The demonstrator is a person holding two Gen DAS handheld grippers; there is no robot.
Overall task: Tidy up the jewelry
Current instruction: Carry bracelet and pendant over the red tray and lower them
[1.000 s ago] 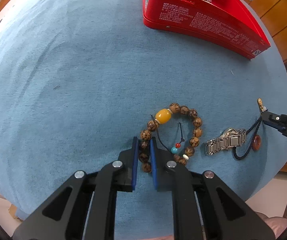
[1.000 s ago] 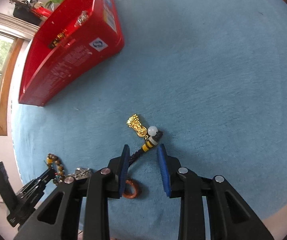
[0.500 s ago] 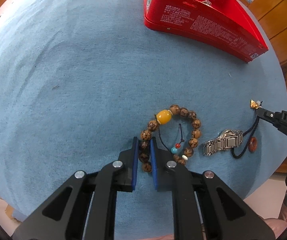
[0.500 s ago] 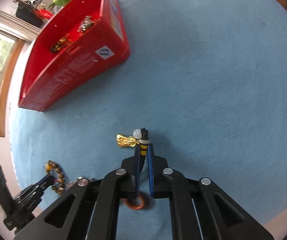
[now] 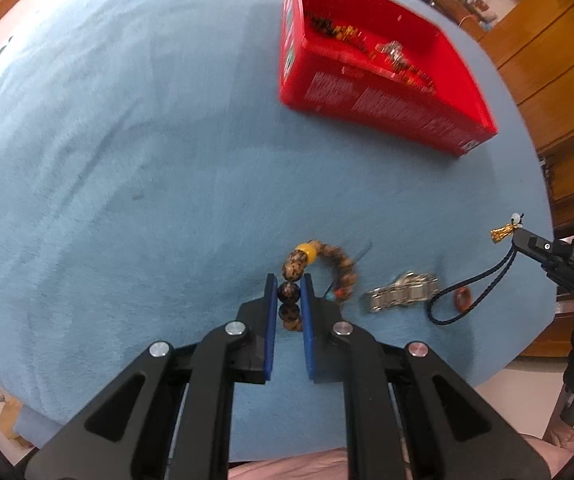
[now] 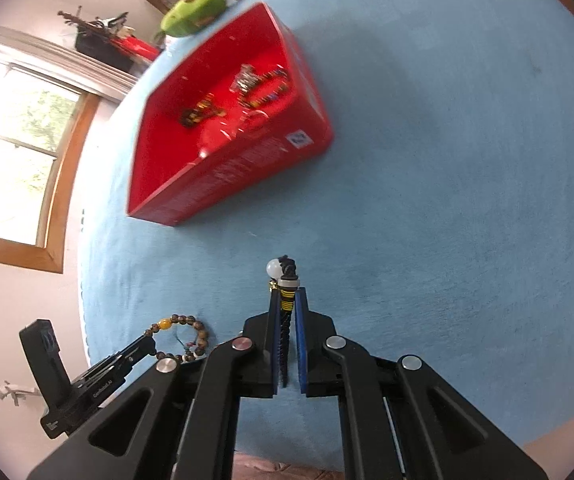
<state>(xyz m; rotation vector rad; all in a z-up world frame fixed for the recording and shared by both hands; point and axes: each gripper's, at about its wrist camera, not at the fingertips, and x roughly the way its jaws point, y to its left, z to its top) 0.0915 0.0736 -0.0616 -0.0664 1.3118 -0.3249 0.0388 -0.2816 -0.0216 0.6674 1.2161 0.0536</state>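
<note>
My left gripper [image 5: 289,282] is shut on a brown bead bracelet [image 5: 329,264] with a yellow bead and lifts it off the blue cloth; it also shows in the right wrist view [image 6: 191,330]. My right gripper [image 6: 287,296] is shut on a dark cord pendant [image 6: 285,280] with a white bead and gold charm, held above the cloth; its cord and red ring [image 5: 463,298] hang down in the left wrist view. A silver watch [image 5: 403,292] lies on the cloth between them. The red box [image 5: 383,104] holds several jewelry pieces; it also shows in the right wrist view [image 6: 247,160].
The round table has a blue cloth [image 5: 127,160]. A green object [image 6: 195,10] sits at its far edge behind the box. Wooden cabinets [image 5: 547,60] stand to the right, a window [image 6: 19,136] to the left.
Both grippers have risen. My right gripper closed on the pendant cord and lifted it. My left gripper lifted the bracelet, which now hangs. The box interior has come into view.
</note>
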